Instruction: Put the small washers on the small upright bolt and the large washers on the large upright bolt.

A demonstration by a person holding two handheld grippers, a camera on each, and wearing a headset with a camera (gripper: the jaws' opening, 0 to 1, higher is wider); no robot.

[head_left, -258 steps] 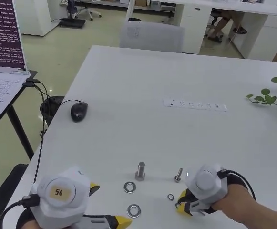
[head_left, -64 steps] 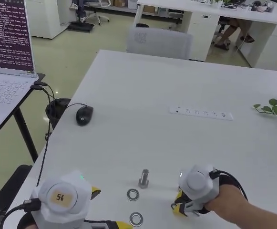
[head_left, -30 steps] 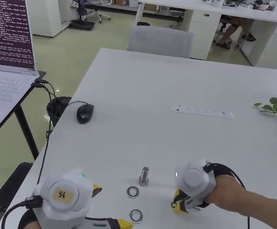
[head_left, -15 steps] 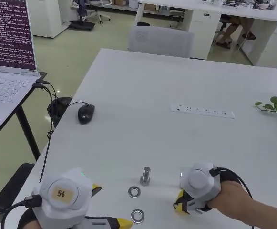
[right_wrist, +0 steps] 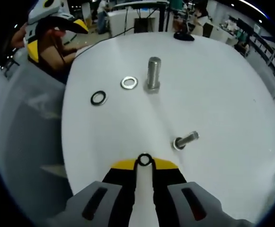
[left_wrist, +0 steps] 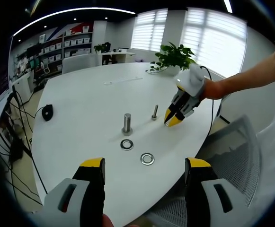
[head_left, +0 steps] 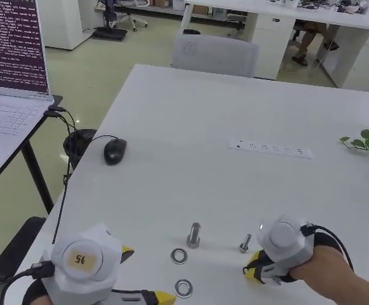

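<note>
The large upright bolt [head_left: 194,235] [right_wrist: 153,73] [left_wrist: 127,124] stands near the table's front edge. Two large washers [head_left: 179,256] [head_left: 183,288] lie flat in front of it, also seen as washers [right_wrist: 129,83] [right_wrist: 98,98]. To its right stands the small bolt [head_left: 245,243] [right_wrist: 187,140] [left_wrist: 154,112], with a ring at its base. My right gripper [head_left: 252,271] [right_wrist: 145,164] [left_wrist: 171,118] sits just right of the small bolt, shut on a small washer [right_wrist: 145,160] at its tips. My left gripper [head_left: 143,274] [left_wrist: 145,171] stays open, short of the large washers.
A black mouse [head_left: 115,151] lies at the table's left edge and a white power strip [head_left: 270,150] farther back. A plant [head_left: 365,142] is at the right. A laptop [head_left: 6,95] stands on a side stand to the left, and a chair [head_left: 214,55] behind the table.
My right gripper, which covered the small bolt half a second ago, has shifted right and toward me, uncovering it. The small washer seen on the table earlier is gone. The left gripper stays put.
</note>
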